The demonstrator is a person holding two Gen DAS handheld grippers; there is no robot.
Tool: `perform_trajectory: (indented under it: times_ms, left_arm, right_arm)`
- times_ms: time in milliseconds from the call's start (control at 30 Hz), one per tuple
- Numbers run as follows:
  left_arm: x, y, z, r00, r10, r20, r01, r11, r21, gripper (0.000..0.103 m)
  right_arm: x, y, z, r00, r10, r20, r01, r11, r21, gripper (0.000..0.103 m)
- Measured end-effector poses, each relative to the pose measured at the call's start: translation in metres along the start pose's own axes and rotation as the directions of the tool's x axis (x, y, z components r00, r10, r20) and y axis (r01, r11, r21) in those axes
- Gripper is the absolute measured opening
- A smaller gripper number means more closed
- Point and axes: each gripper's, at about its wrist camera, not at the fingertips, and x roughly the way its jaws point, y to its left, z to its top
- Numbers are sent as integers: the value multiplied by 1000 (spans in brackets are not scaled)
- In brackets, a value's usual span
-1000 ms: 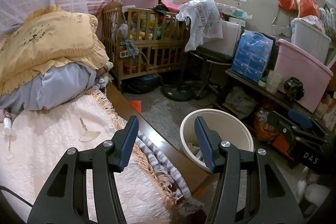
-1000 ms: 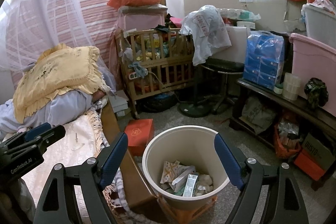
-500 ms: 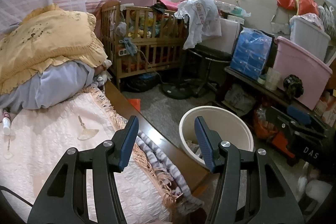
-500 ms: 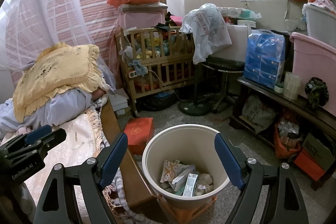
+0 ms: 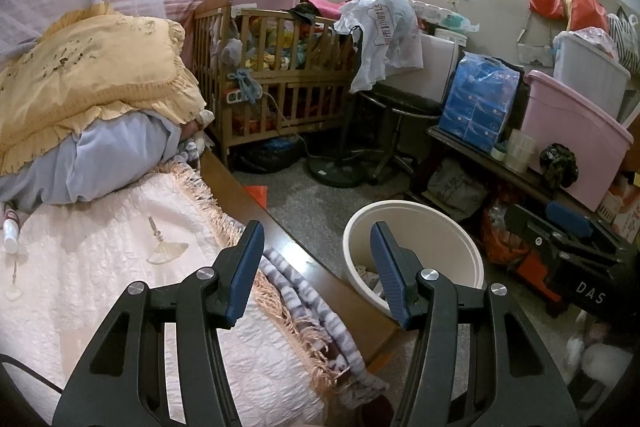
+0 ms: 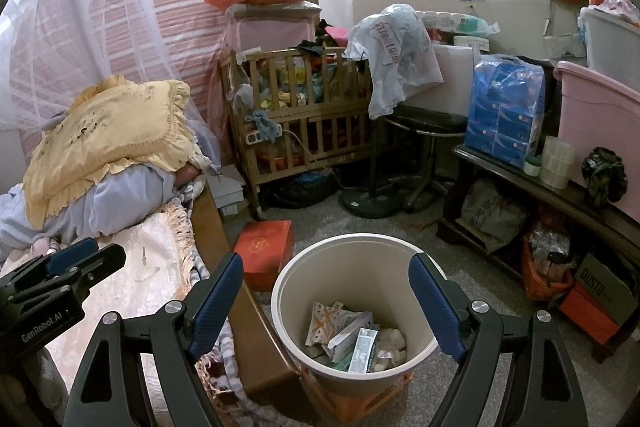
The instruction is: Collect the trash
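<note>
Nothing has moved; both grippers gape empty, only the right view showing the bin's [image 6: 420,355] trash [image 6: 352,335].

"GenRobot.AI" is printed on the left gripper [image 6: 60,291]; "DAS" on the right gripper [image 5: 576,259]; "DUSTO" on a dark box [image 6: 600,287].

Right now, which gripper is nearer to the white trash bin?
Right. The right gripper hangs open above the white trash bin, framing its mouth. The left gripper is open over the bed edge, beside the bin.
</note>
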Motion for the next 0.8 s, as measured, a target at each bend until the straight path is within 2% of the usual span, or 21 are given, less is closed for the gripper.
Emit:
perform_trajectory:
  times_ms: [800]
  left_arm:
    - [3,1,-2,1000,-1,-9,1,1000,-4,54]
  right_arm:
    - [9,-2,-2,1000,7,-13,-7,1000,-10,84]
